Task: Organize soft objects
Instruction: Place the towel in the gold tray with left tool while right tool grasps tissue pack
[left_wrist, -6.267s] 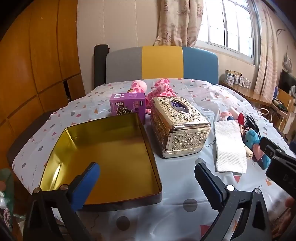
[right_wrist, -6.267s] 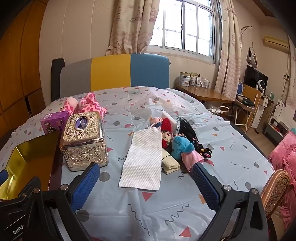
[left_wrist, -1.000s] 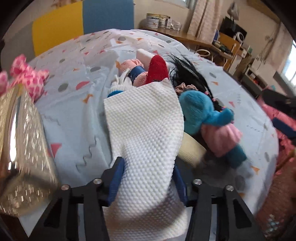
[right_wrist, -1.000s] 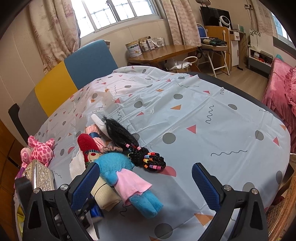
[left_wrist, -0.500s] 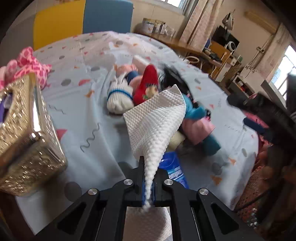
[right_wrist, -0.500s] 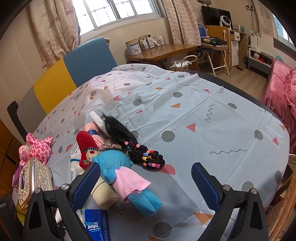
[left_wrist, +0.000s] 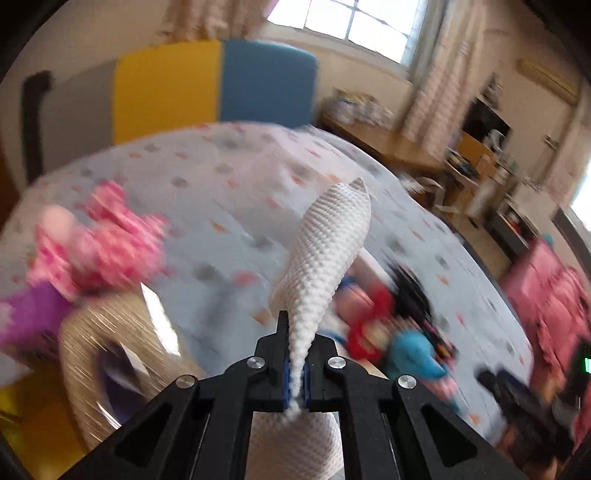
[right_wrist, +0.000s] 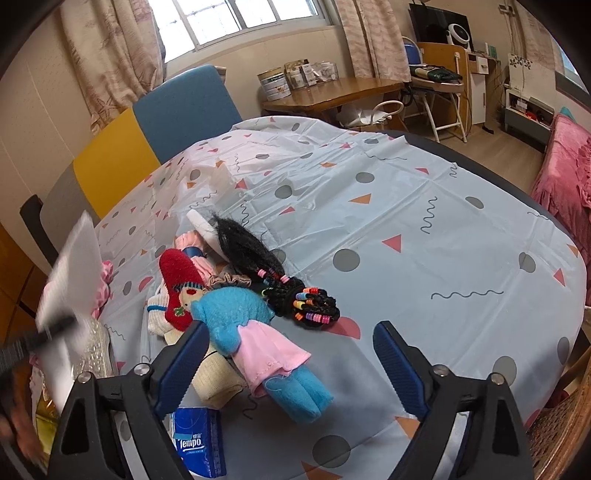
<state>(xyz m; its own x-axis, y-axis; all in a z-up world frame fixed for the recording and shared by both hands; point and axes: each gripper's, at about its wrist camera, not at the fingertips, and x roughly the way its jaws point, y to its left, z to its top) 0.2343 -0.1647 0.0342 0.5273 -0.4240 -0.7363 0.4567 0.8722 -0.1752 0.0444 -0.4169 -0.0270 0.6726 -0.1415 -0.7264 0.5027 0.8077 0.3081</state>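
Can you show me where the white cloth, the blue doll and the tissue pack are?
white cloth (left_wrist: 325, 254), left wrist view, on its dimpled middle above the tool.
blue doll (right_wrist: 236, 314), right wrist view, on its fuzzy blue head.
tissue pack (right_wrist: 197, 441), right wrist view, on its blue printed front.

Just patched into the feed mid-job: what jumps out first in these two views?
The white textured cloth stands out, pinched in the shut left gripper and lifted above the blurred table. In the right wrist view, a heap of soft toys sits ahead of the right gripper, whose jaws are closing with nothing pressed between them: a blue doll in a pink skirt, a red-hatted doll and a black braided wig.
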